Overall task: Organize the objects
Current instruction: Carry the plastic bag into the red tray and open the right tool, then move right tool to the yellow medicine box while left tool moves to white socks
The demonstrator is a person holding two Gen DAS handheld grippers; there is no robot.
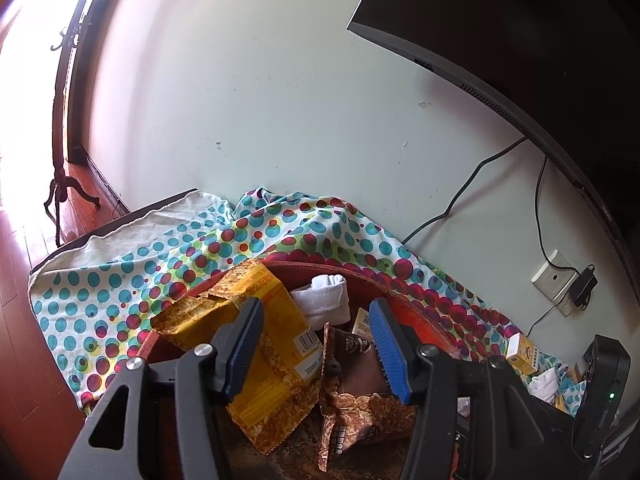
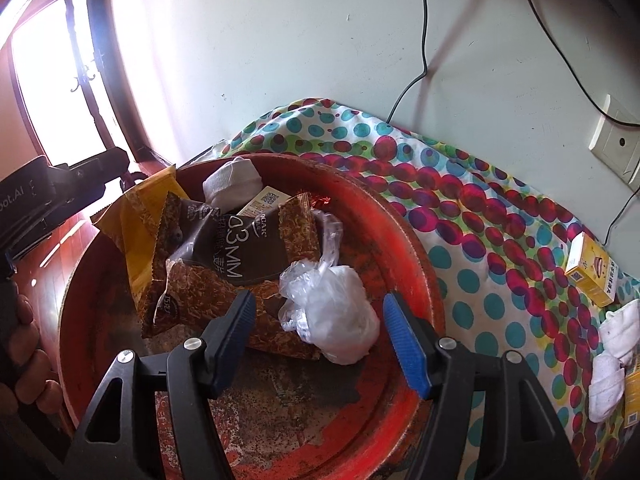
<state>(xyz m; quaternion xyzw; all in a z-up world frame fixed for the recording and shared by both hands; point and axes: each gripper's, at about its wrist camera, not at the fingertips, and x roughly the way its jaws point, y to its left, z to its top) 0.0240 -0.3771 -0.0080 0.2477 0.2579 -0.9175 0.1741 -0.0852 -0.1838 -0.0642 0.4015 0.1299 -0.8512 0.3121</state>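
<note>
Right gripper [image 2: 320,340]: jaws spread wide, nothing between them, poised over the near floor of the round red tray [image 2: 404,412].
Left gripper [image 1: 316,344]: jaws likewise apart and empty, poised over the tray's left side, above the snack packets.
Crumpled clear plastic bag [image 2: 332,312]: in the tray, just ahead of the right gripper, leaning against the brown packet.
Brown snack packet [image 2: 236,252]: mid-tray, lying across the yellow snack packet [image 2: 136,232], whose end overhangs the left rim.
Rolled white sock [image 2: 232,182] and small pale carton [image 2: 266,200]: far side of the tray.
Spotted cloth [image 2: 480,216]: underlies everything.
Yellow box [image 2: 592,272], white socks [image 2: 612,364]: on the cloth, well right of the tray, not yet gathered.

Step, as judged: collecting loose items into the tray; most already in, both tools free.
Next move, as judged: carry the right gripper rightward to the socks or yellow box and close squarely; soft socks need a deep bite.
</note>
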